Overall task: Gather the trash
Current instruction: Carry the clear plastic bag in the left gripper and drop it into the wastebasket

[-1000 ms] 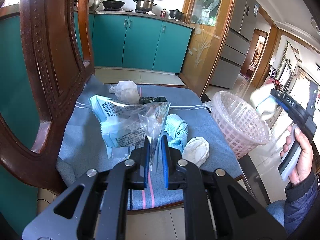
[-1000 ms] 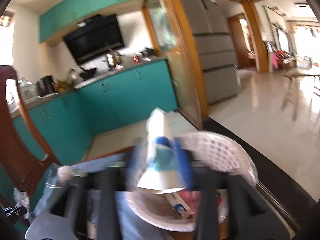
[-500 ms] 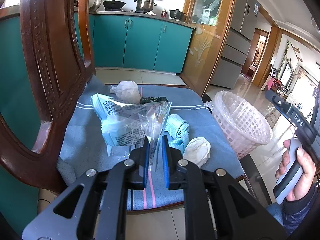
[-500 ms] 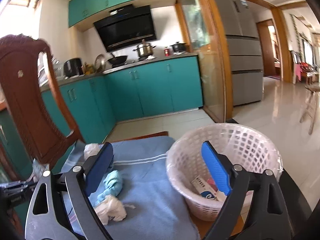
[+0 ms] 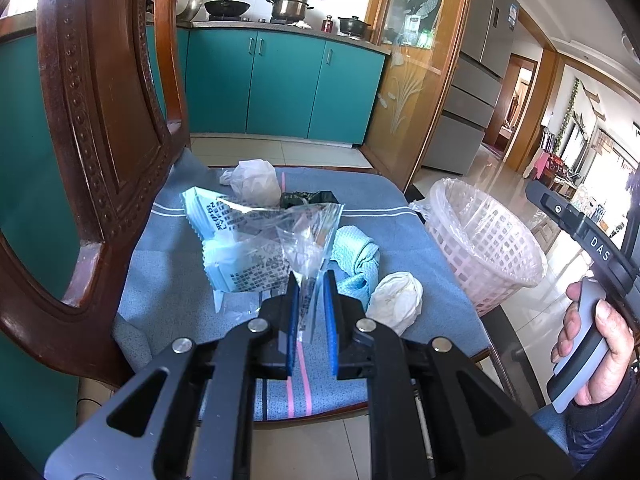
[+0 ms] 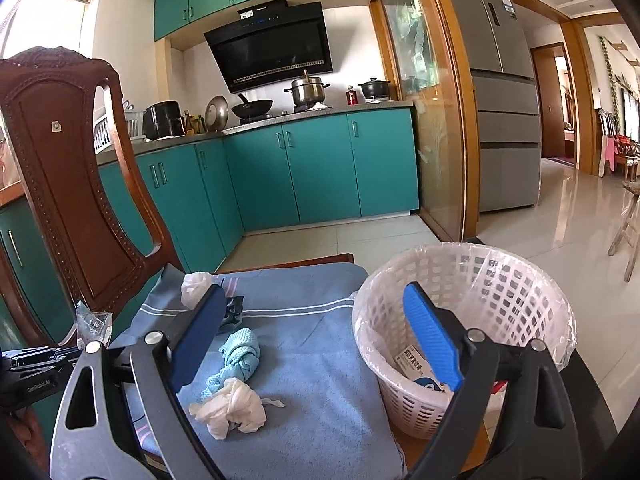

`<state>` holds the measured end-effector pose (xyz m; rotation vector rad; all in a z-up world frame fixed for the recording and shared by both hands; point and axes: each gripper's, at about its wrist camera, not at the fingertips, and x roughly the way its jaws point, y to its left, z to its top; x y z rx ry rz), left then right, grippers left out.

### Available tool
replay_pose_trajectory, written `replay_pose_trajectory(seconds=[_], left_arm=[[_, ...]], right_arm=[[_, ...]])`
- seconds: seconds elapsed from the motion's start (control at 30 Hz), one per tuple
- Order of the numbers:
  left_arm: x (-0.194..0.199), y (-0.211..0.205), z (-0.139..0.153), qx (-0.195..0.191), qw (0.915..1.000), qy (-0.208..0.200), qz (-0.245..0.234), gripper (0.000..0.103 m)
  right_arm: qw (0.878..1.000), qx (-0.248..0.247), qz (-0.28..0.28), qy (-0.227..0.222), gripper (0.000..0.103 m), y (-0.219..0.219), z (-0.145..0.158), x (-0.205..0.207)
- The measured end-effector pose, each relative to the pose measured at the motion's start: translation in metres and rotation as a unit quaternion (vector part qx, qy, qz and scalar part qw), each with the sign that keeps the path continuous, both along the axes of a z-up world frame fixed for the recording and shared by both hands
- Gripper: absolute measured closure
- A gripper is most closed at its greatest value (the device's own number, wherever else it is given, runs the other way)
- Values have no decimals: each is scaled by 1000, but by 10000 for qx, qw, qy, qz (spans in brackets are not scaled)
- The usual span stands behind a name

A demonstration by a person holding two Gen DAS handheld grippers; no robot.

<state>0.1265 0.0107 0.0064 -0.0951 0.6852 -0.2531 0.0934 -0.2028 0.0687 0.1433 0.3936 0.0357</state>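
Trash partly collected: white lattice basket [image 6: 480, 320] holds a carton; left gripper [image 5: 312, 312] jaws pinch the clear plastic wrapper [image 5: 308, 236]; right gripper [image 6: 320, 340] jaws gape empty; crumpled white tissue [image 6: 232, 408] remains.

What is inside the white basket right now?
The white basket, lined with a clear bag, holds a white and blue printed packet and something red at the bottom. The right gripper's finger covers part of the inside, so more may be hidden.
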Motion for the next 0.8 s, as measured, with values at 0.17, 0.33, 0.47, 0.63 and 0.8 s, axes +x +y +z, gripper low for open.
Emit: replay_pose_trajectory(seconds=[0.17, 0.33, 0.47, 0.63, 0.8], left_arm=[[2, -2, -4, 66, 10000, 52, -12, 90], [15, -19, -10, 122, 9996, 187, -153, 90], [33, -70, -4, 142, 9984, 198, -510, 90], [66, -183, 24, 87, 9918, -87, -1270, 89], [95, -279, 49, 323, 9853, -570, -1581, 14]], right_arm=[[10000, -6, 3, -14, 15, 1, 1, 0], [9995, 75, -106, -294, 15, -4, 10, -9], [9965, 197, -458, -678, 15, -25, 20, -23], [9821, 482, -1296, -1283, 13, -67, 34, -49], [9643, 715, -1763, -1840, 13, -94, 43, -78]])
